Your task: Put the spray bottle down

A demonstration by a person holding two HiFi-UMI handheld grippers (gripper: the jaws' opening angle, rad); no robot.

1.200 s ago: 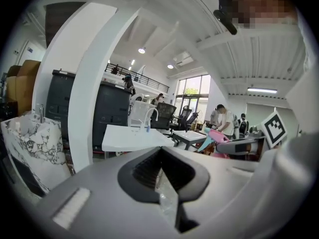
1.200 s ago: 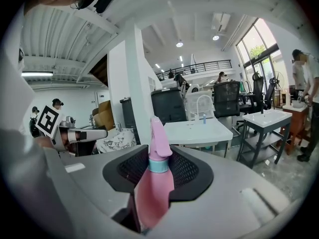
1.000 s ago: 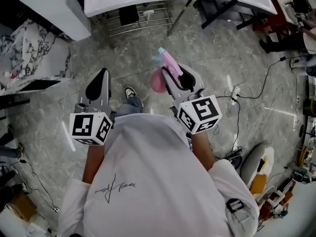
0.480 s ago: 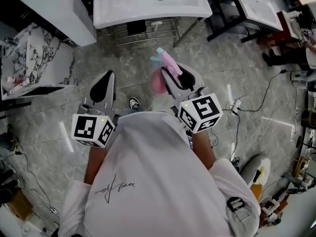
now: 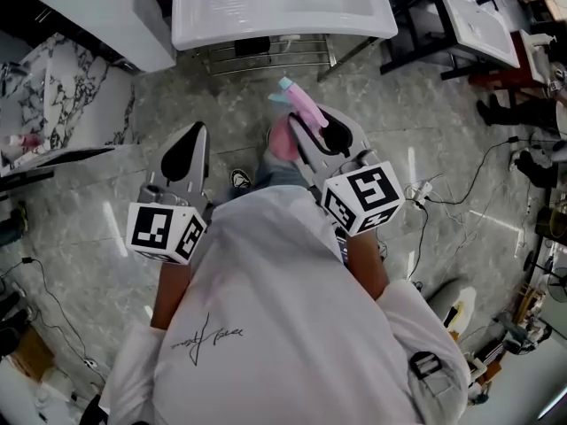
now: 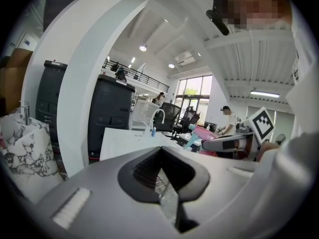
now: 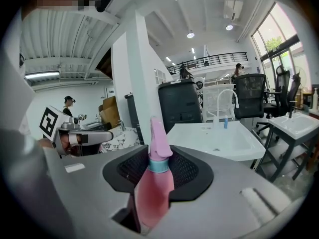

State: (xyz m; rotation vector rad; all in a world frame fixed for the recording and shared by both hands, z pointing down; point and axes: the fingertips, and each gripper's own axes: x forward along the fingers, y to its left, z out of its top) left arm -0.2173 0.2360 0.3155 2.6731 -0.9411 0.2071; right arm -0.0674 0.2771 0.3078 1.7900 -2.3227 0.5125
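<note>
Head view: white sink (image 5: 266, 11) now nearer; right gripper (image 5: 310, 124) pinches pink spray bottle (image 5: 283, 138), left gripper (image 5: 186, 153) closed, empty; set-down pending.

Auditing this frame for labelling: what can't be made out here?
Spray bottle base: right gripper view, sunk between the right hand-held gripper's jaws.
Sink back edge: head view, cut off by the picture's top.
Small blue item by the tap: right gripper view, too small to identify.
</note>
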